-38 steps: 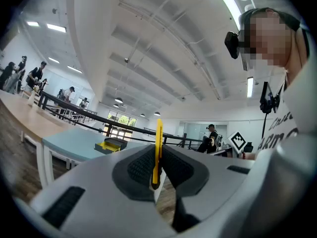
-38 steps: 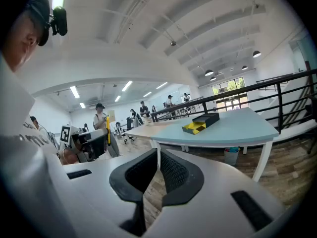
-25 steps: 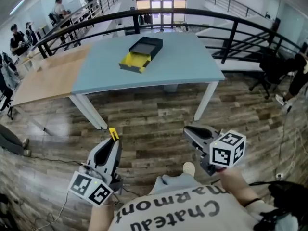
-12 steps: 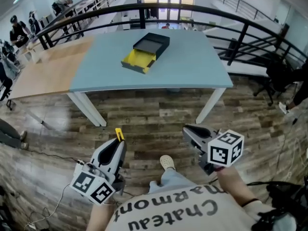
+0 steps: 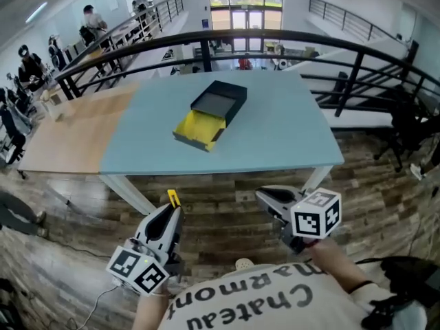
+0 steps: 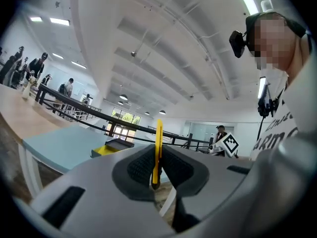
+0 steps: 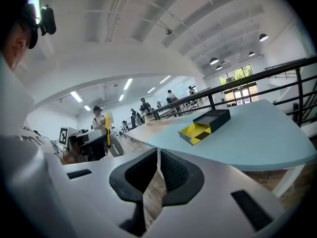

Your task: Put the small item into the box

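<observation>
While my left gripper (image 5: 172,210) is clenched on the lower end of the thin flat yellow strip (image 5: 174,198), I judge the strip light, stiff and slippery. My right gripper (image 5: 267,196) is closed and empty. The open black-and-yellow box (image 5: 210,115) sits mid pale-blue table (image 5: 289,143), clear of its edges.
</observation>
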A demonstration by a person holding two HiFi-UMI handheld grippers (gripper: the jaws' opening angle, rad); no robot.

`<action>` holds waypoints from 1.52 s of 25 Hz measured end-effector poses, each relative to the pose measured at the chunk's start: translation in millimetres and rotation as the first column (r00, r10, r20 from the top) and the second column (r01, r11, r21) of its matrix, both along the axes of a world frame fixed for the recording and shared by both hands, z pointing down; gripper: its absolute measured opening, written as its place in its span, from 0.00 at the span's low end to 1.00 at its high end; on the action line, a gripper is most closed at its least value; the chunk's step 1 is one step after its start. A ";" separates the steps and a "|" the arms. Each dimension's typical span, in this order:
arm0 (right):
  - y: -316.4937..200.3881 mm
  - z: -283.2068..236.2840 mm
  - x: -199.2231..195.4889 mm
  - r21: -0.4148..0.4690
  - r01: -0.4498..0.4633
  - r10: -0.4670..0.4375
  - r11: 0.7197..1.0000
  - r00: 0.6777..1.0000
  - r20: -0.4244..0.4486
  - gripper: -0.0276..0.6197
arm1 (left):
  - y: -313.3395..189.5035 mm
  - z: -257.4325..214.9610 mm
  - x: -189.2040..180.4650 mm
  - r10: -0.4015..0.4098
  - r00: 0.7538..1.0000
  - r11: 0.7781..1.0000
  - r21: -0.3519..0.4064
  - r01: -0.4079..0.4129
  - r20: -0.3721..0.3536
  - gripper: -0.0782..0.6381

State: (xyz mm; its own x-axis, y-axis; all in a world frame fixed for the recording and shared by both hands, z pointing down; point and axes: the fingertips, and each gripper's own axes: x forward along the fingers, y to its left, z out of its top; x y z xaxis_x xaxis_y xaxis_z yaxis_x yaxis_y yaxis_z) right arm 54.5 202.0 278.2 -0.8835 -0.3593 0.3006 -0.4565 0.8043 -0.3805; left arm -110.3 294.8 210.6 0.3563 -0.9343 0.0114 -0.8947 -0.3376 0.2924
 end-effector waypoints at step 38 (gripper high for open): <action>-168.2 71.3 -44.6 -0.207 0.030 -0.042 0.978 0.998 -0.052 0.12 | -163.8 68.6 -17.5 -0.007 0.999 0.981 -0.192 -0.003 -0.049 0.17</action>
